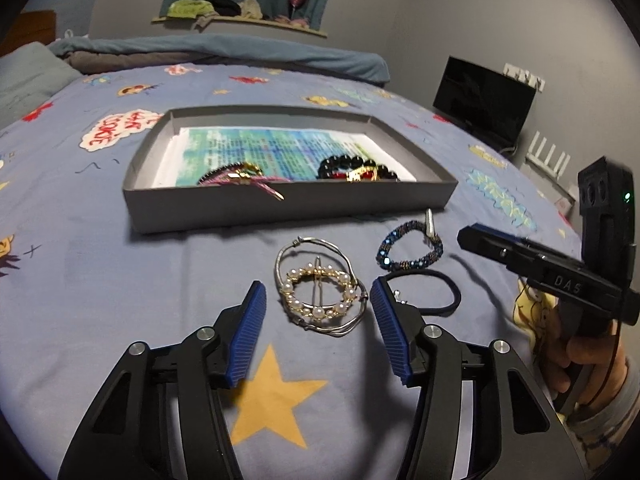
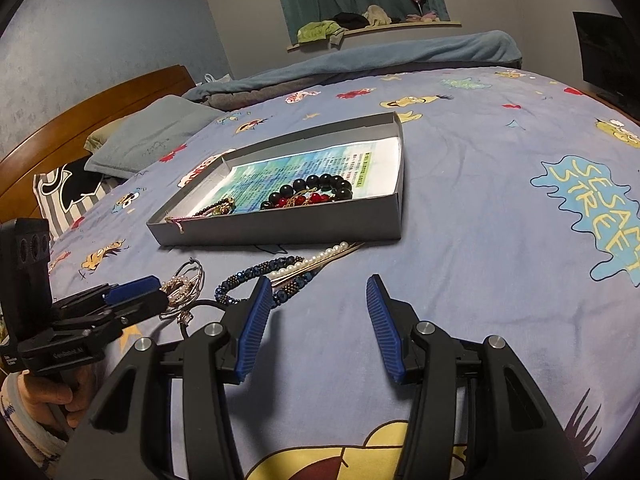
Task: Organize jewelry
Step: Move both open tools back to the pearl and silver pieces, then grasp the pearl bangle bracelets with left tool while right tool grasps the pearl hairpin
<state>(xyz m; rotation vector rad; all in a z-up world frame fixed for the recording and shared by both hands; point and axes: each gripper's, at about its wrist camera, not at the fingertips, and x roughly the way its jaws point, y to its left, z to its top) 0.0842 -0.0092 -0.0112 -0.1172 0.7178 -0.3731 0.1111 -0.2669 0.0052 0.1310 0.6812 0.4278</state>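
My left gripper (image 1: 318, 286) hovers low over the bedsheet, open. A gold ring-shaped pearl hair clip (image 1: 318, 298) lies between its blue pads on top of silver bangles (image 1: 320, 242), and the pads do not touch either. To the right lie a blue beaded bracelet (image 1: 410, 248) and a black hair tie (image 1: 436, 292). Behind them stands a flat grey box (image 1: 288, 212) holding a black and red bead bracelet (image 1: 356, 168) and a pink corded bracelet (image 1: 240, 178). My right gripper (image 2: 319, 280) is open over bare sheet, with the blue bracelet (image 2: 256, 276) and a pearl hairpin (image 2: 316, 260) just past its left finger.
Everything lies on a blue cartoon-print bedsheet (image 2: 480, 240). A pillow (image 2: 152, 136) and wooden headboard (image 2: 80, 120) are at the far left, a rolled blanket (image 1: 224, 50) at the back. A black screen (image 1: 484, 100) stands off the bed's right side. A person's hand (image 1: 580, 352) grips the right handle.
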